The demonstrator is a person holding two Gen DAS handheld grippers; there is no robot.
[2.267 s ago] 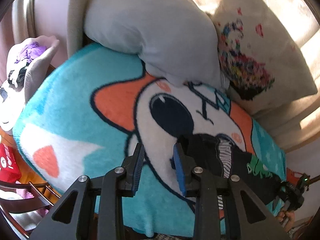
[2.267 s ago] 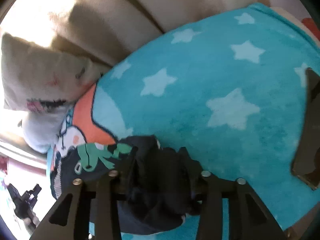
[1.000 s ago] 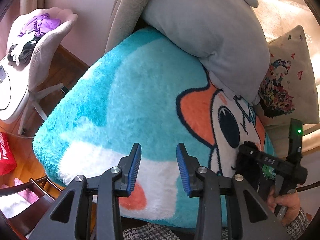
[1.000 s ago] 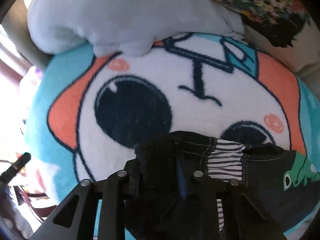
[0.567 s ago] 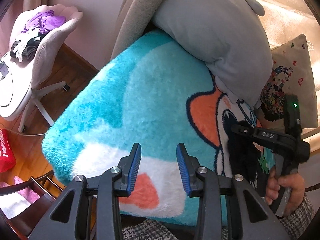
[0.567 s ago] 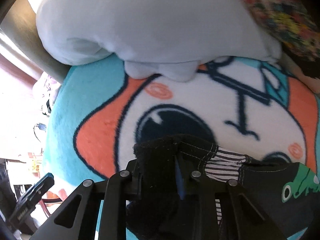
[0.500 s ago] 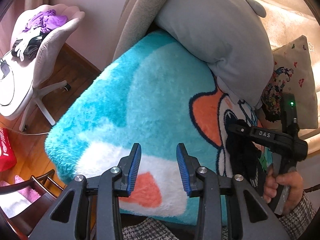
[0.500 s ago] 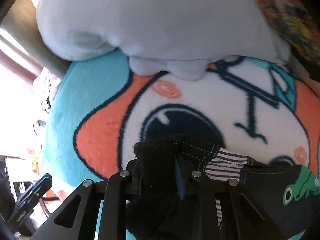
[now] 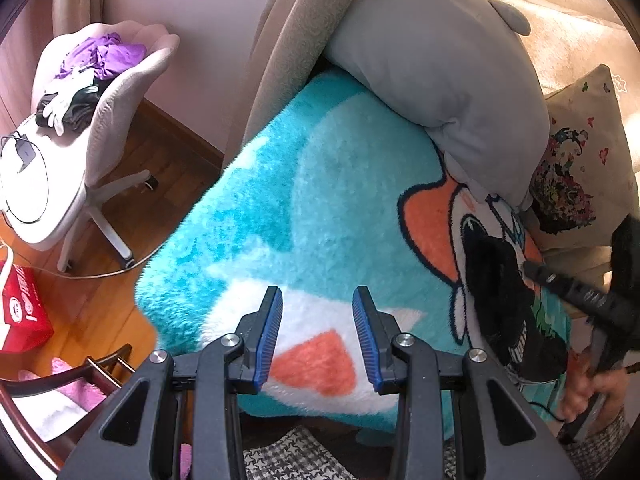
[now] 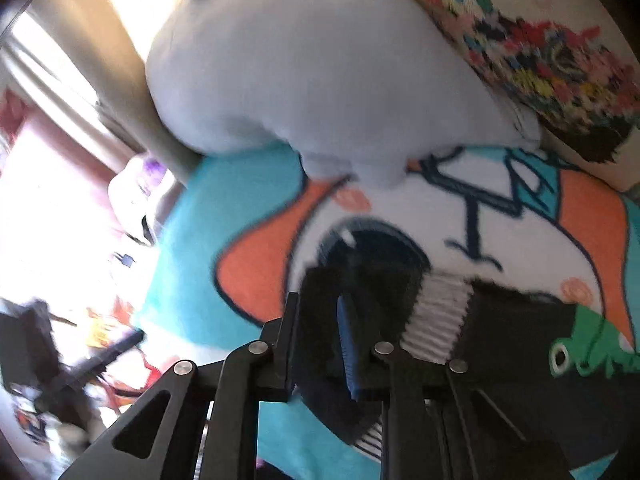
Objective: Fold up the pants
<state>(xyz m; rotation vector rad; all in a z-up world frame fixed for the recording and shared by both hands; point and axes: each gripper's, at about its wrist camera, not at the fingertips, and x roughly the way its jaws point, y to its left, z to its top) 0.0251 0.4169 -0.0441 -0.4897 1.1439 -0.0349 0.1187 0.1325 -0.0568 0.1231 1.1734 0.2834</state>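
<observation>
The black pants [image 10: 512, 320], with a striped waistband and a green dinosaur print, lie on the teal cartoon blanket [image 10: 192, 240]. My right gripper [image 10: 318, 304] has a bunched black end of them between its jaws, which are closing on the cloth. The picture is blurred with motion. In the left wrist view the pants [image 9: 500, 280] lie at the right edge, under the right gripper and the hand [image 9: 592, 388] that holds it. My left gripper [image 9: 316, 296] stands open over the blanket's [image 9: 320, 200] white and orange patch, holding nothing.
A grey plush pillow [image 9: 440, 60] and a patterned cushion [image 9: 580, 160] lean against the sofa back behind the blanket. To the left stand a pale swivel chair [image 9: 80, 120] with clothes on it and a red box [image 9: 24, 312] on the wooden floor.
The right gripper has lifted and pulled back with the black cloth, its jaws now narrower around it. In the left wrist view it has slid toward the right edge. The left gripper's opening is unchanged.
</observation>
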